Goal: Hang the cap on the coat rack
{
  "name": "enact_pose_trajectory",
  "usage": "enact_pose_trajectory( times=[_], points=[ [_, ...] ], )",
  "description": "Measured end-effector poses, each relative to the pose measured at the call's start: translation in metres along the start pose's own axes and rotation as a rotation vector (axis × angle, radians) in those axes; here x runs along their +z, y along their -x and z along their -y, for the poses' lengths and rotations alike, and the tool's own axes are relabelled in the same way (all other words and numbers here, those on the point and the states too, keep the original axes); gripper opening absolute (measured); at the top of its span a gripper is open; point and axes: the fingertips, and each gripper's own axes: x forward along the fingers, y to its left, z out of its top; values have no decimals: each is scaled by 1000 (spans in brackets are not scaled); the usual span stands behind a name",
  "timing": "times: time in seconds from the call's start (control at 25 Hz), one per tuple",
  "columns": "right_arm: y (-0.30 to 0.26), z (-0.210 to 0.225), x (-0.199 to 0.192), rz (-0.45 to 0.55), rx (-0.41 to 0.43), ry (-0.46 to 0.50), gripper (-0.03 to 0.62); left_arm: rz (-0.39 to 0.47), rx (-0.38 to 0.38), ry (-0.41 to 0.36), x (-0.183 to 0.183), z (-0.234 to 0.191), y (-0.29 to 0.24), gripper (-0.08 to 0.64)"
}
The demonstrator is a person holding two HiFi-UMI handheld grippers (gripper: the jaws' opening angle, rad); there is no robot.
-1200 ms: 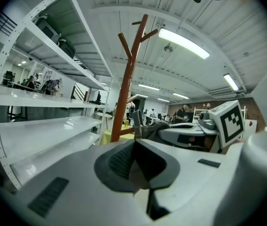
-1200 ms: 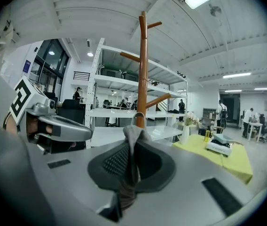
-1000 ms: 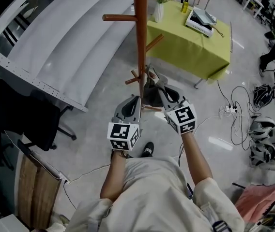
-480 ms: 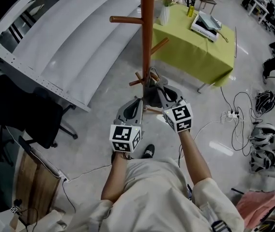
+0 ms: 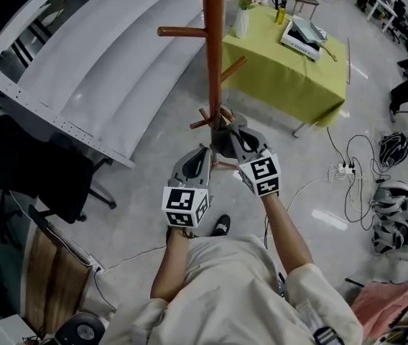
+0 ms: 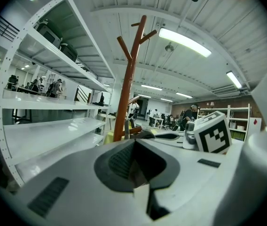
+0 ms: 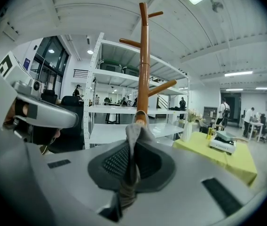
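Note:
The wooden coat rack (image 5: 213,63) stands straight ahead of me, with short pegs pointing off its pole. A dark grey cap (image 5: 223,144) hangs close to the pole's lower pegs, and my right gripper (image 5: 230,121) is shut on its fabric. In the right gripper view a fold of the cap (image 7: 133,140) sticks up between the jaws of my right gripper (image 7: 131,173), in line with the coat rack (image 7: 144,69). My left gripper (image 5: 204,150) sits just left of the cap, shut, with no fabric showing in it. In the left gripper view my left gripper (image 6: 134,173) points past the coat rack (image 6: 125,102).
A white shelf unit (image 5: 96,70) runs along the left. Behind the rack stands a table with a green cloth (image 5: 290,70) carrying a vase (image 5: 241,21) and a box. A black chair (image 5: 39,171) is at the left. Cables and a power strip (image 5: 344,167) lie on the floor at the right.
Both grippers and the cap have stayed almost where they were. The right gripper has edged slightly left, closer to the pole.

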Motion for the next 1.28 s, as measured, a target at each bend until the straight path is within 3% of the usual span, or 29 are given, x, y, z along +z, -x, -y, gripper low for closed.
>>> enact_pose_trajectory(
  times=[1.28],
  points=[
    [-21, 3, -27, -46, -28, -38, 12, 2, -1, -14, 0, 8, 10, 8]
  ],
)
